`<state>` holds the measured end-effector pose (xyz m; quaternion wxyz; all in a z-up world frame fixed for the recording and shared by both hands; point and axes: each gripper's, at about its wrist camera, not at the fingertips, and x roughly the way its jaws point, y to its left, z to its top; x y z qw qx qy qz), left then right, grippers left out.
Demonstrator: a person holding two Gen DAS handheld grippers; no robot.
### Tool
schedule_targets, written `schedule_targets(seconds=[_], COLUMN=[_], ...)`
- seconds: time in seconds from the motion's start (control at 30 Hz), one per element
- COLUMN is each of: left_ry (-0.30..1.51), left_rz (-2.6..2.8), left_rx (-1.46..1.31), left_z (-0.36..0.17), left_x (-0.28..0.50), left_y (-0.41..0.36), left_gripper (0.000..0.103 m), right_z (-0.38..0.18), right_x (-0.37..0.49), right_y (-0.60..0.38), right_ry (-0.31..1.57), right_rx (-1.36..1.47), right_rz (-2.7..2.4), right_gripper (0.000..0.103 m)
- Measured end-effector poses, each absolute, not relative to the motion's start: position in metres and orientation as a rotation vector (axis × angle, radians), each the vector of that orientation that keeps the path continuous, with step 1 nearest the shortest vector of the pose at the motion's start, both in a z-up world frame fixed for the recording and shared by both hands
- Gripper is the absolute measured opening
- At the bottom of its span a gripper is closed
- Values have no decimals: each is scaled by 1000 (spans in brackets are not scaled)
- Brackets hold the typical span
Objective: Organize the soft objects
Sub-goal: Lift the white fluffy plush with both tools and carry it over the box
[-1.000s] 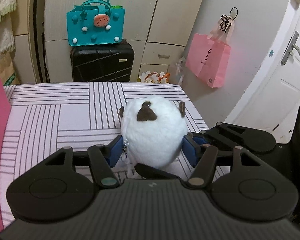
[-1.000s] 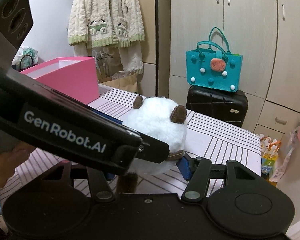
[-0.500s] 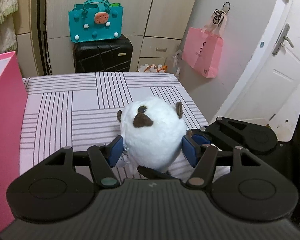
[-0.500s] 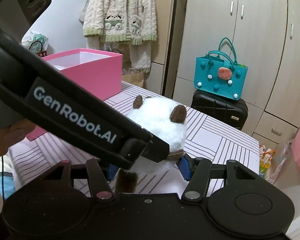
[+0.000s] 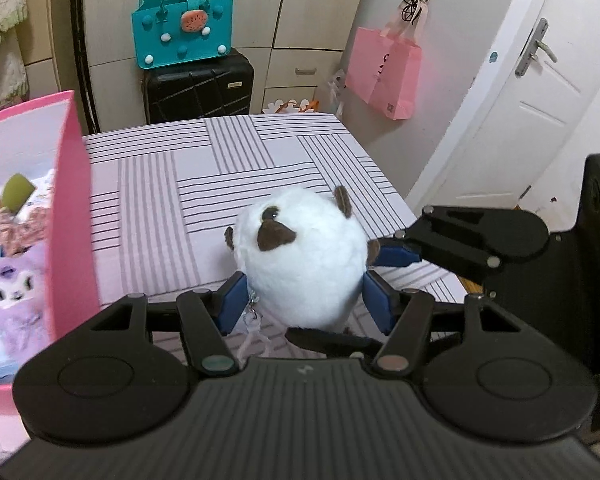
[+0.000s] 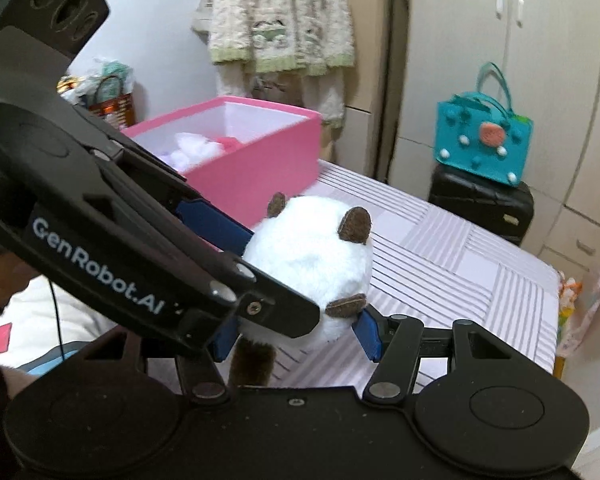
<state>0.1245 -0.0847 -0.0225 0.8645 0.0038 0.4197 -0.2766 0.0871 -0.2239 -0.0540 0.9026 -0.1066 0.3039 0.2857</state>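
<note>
- At far left stands the pink box (image 5: 70, 208), open-topped, with a purple plush (image 5: 14, 288) and other soft things already inside.
- Just right of it, above the striped table (image 5: 172, 184), the white plush toy (image 5: 300, 264) hangs pinched by both grippers.
- The left gripper (image 5: 306, 298) squeezes its lower body; the right gripper (image 6: 298, 330) clamps it crosswise.
- Best carry it level over the box wall, keeping both squeezes even, and let go only once it is inside.

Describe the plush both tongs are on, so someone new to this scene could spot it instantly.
Find the striped bedspread with the pink box at one side. Just above the bedspread, beside that box, a round white plush is clamped between the blue pads of the left tongs and the right tongs. Unlike the purple plush in the box, it is ball-shaped, with small brown ears and a brown snout.
</note>
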Motion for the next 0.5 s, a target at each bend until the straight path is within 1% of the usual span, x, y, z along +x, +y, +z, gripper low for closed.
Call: schedule_targets(seconds=[0.2, 0.5], left_ry=[847, 718], left_rz=[-586, -559], left_rx=[-54, -75], left_z=[-2, 36], left_x=[114, 106], left_y=[-38, 26], left_gripper=[61, 61], right_z=[-36, 6], right_x=[81, 86], right_y=[-191, -136], right_ry=[583, 476], right_rx=[-261, -311], right_rz=[648, 691], right_gripper=[64, 64])
